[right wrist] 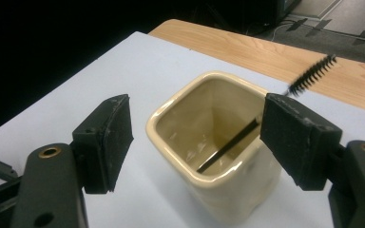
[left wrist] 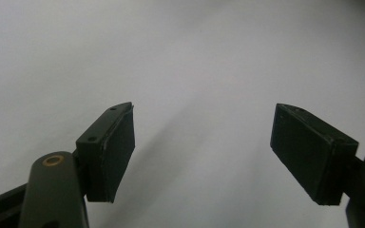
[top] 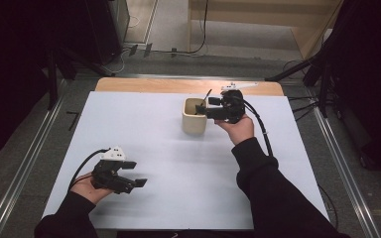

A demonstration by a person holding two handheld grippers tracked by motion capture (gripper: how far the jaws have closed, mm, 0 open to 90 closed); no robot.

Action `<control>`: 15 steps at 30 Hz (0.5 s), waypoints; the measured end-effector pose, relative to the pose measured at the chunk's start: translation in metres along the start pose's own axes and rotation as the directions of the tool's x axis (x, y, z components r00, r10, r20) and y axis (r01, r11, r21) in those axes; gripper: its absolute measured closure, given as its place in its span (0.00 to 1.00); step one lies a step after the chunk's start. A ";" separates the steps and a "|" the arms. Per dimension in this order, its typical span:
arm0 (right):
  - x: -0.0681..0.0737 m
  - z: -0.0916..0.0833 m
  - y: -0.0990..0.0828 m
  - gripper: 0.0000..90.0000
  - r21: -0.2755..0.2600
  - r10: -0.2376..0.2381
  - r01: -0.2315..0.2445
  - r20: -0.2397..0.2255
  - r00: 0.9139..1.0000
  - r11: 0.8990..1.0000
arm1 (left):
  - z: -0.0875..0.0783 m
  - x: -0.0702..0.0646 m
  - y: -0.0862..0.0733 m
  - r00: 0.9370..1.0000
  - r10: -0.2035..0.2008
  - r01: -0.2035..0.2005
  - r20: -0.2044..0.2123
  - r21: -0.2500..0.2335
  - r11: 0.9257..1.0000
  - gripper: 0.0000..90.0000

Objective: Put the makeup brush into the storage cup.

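Brush stands inside the cream cup, its thin black handle slanting from the cup's floor up over the rim, its bristled head sticking out above the rim on the side toward the wooden table edge. The cup sits upright on the white sheet, near that wooden edge.

Right gripper is held level at the cup's rim, pointing across it from the right side. The right hand grips the body from beneath, with the forearm in a dark sleeve running back toward the near edge. In the right gripper view its jaws stand wide apart, one on either side of the cup; the pads touch neither the cup nor the brush handle. The brush is released.

Left gripper rests low over the white sheet, well apart from the cup, toward the near left corner. The left hand cradles it from below. Its jaws are spread with nothing between them in the left gripper view.
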State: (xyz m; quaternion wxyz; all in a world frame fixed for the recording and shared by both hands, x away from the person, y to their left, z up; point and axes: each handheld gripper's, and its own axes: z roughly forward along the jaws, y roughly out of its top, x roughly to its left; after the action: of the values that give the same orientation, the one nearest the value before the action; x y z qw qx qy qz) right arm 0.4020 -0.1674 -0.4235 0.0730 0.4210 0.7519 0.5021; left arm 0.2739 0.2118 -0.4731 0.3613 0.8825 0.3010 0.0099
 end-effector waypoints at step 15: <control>0.006 -0.010 -0.025 0.30 0.070 -0.048 0.051 -0.036 0.998 0.996 | 0.001 0.001 0.000 1.000 -0.005 0.005 -0.001 0.005 1.000 0.26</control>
State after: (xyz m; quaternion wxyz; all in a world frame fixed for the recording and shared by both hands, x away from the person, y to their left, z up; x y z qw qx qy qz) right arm 0.3790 -0.1736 -0.4378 0.0573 0.3958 0.7806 0.4802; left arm 0.2751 0.2117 -0.4741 0.3589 0.8827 0.3033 0.0087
